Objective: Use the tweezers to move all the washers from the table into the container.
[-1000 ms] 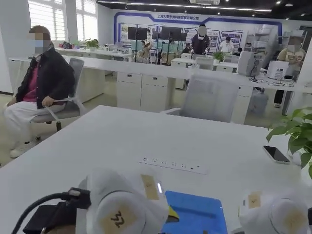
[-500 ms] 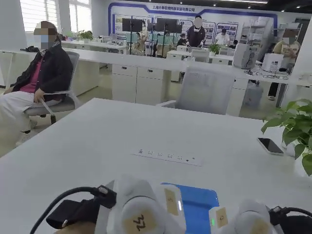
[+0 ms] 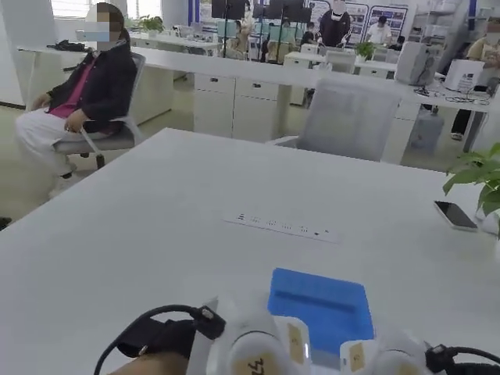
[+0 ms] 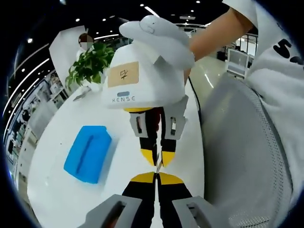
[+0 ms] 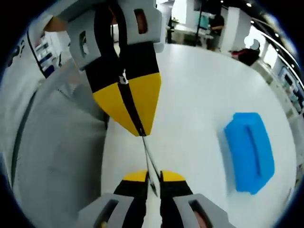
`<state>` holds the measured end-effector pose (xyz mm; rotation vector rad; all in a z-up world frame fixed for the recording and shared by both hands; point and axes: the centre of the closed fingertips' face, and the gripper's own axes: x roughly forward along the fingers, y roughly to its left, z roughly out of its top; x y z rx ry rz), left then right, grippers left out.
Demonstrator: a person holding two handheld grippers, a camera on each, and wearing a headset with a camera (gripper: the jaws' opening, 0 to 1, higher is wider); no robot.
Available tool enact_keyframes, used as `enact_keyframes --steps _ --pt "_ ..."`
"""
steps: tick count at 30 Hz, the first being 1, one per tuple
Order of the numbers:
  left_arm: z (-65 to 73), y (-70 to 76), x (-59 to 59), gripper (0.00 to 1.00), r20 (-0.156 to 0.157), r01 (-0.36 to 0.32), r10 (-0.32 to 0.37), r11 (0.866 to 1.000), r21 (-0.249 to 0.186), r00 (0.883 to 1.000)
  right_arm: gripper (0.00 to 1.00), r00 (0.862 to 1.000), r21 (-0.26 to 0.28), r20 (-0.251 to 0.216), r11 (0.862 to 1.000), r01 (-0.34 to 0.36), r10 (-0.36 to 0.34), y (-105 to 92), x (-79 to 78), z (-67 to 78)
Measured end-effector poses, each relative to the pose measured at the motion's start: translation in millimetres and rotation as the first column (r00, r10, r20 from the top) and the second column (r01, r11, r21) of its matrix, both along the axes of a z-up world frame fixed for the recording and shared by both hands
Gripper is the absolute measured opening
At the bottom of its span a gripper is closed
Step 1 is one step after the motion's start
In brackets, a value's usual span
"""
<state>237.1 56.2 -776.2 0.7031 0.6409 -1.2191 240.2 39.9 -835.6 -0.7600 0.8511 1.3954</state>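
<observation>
Left gripper (image 4: 156, 176) and right gripper (image 5: 153, 179) meet tip to tip, both jaws clenched on the tweezers (image 5: 146, 151) running lengthwise between them; container (image 5: 249, 152) lies alongside.

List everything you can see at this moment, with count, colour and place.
blue rectangular container: one, blue, on the table just ahead of the grippers
flat white power strip: one, white, mid-table
black smartphone: one, black, table's right side
leafy green plant: one, green, right edge, beside the phone
large white table: one, white, under all these
grey office chair: one, grey, beyond the table's far side
seated person: one, dark jacket, far left
thin metal tweezers: one, silver, bridging both grippers' tips
left gripper: one, white, yellow-black jaws shut on the tweezers
right gripper: one, same colours, shut on the tweezers
</observation>
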Motion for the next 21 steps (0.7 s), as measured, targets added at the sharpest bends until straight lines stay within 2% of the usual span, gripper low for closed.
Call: enact_keyframes --steps 2,3,5,7,8,9,10,12,13,14,15,17,18,19,21 --pt "-11.4 3.0 0.3 0.0 -0.033 -0.008 0.008 1.0 -0.002 0.999 0.06 0.998 0.015 -0.03 0.998 0.06 -0.06 -2.7 -2.1 -4.9" --pt "-15.7 4.0 1.0 0.0 -0.033 -0.007 0.007 1.0 0.003 0.999 0.06 0.996 0.039 0.004 0.995 0.086 -0.086 -3.6 2.6 -5.0" --pt "-26.4 8.0 1.0 0.0 -0.036 0.007 -0.006 1.0 0.023 0.999 0.06 0.994 0.058 0.021 0.992 0.11 -0.112 -7.3 3.4 -4.6" --pt "-31.7 7.4 1.9 0.0 -0.046 0.004 -0.003 1.0 0.012 0.999 0.08 0.983 0.094 0.026 0.98 0.178 -0.181 -10.2 5.2 3.6" --pt "-34.8 8.1 1.4 0.0 -0.057 -0.002 0.003 1.0 0.024 0.998 0.1 0.972 0.126 0.01 0.964 0.233 -0.236 -13.3 3.8 10.8" --pt "-36.6 9.1 2.2 0.0 -0.038 0.014 -0.013 0.999 0.038 0.999 0.11 0.962 0.146 -0.007 0.951 0.272 -0.274 -15.5 3.2 15.0" --pt "-39.7 10.6 3.4 0.0 -0.027 0.03 -0.028 0.998 0.055 0.999 0.14 0.94 0.173 -0.025 0.924 0.34 -0.342 -21.5 3.7 21.7" --pt "-45.2 11.6 4.0 0.0 -0.025 0.05 -0.048 0.996 0.076 0.999 0.19 0.911 0.204 -0.054 0.889 0.411 -0.409 -29.9 0.8 30.4" --pt "-50.4 12.6 5.3 0.0 -0.029 0.058 -0.055 0.994 0.092 0.998 0.22 0.883 0.227 -0.072 0.854 0.468 -0.465 -37.6 -0.7 37.9" --pt "-54.3 12.8 5.4 0.0 -0.036 0.066 -0.063 0.993 0.1 0.997 0.25 0.868 0.245 -0.079 0.834 0.494 -0.491 -41.6 -1.8 43.2" --pt "-59.2 12.2 7.2 0.0 -0.039 0.064 -0.06 0.993 0.102 0.997 0.28 0.843 0.261 -0.096 0.804 0.534 -0.529 -47.7 -4.6 50.4" --pt "-64.8 12.3 7.5 0.0 -0.044 0.069 -0.064 0.992 0.111 0.997 0.32 0.81 0.285 -0.113 0.762 0.581 -0.575 -56.0 -7.1 58.5" --pt "-69.7 14.3 8.0 0.0 -0.049 0.069 -0.062 0.988 0.135 0.997 0.35 0.783 0.293 -0.124 0.732 0.616 -0.609 -62.9 -8.4 61.7" --pt "-71.5 15.9 9.0 0.0 -0.046 0.068 -0.061 0.986 0.15 0.997 0.38 0.765 0.292 -0.136 0.712 0.638 -0.63 -67.1 -9.5 63.2" --pt "-73.9 15.8 9.0 0.0 -0.052 0.067 -0.06 0.985 0.159 0.997 0.43 0.741 0.308 -0.142 0.682 0.663 -0.656 -72.3 -10.0 68.3"
